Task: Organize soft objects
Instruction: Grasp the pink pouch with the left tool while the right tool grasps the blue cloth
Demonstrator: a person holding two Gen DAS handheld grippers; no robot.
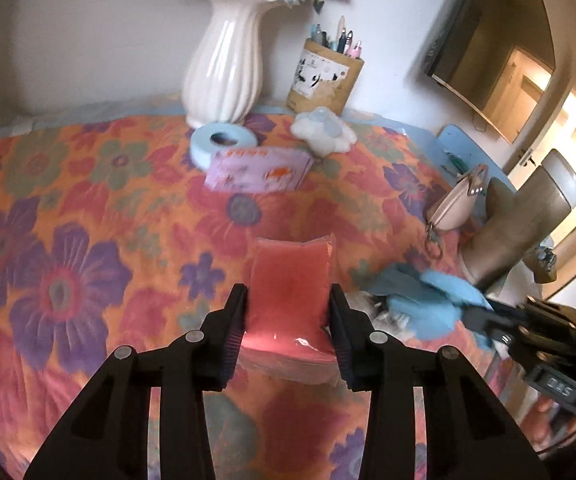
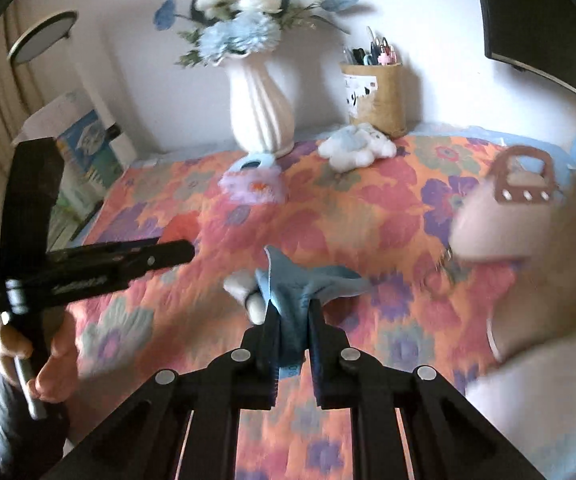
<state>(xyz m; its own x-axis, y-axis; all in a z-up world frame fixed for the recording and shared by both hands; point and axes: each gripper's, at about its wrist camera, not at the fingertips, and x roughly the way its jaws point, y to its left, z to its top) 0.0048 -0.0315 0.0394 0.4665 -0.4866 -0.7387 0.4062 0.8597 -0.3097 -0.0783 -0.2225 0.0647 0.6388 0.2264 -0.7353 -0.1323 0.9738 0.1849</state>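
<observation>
Pinched between the left gripper pads, a pink packet hung in front of the white vase; the right gripper clenched a blue plush toy. Both should probably travel slowly, grips firm, toward the vase-side cluster.

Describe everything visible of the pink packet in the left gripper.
The pink packet is a flat, soft stack, salmon pink, in a clear glossy wrapper that crinkles at its far edge. The left gripper is clamped on its two long sides, holding it slightly bowed above the floral cloth. Nothing else touches it.
</observation>
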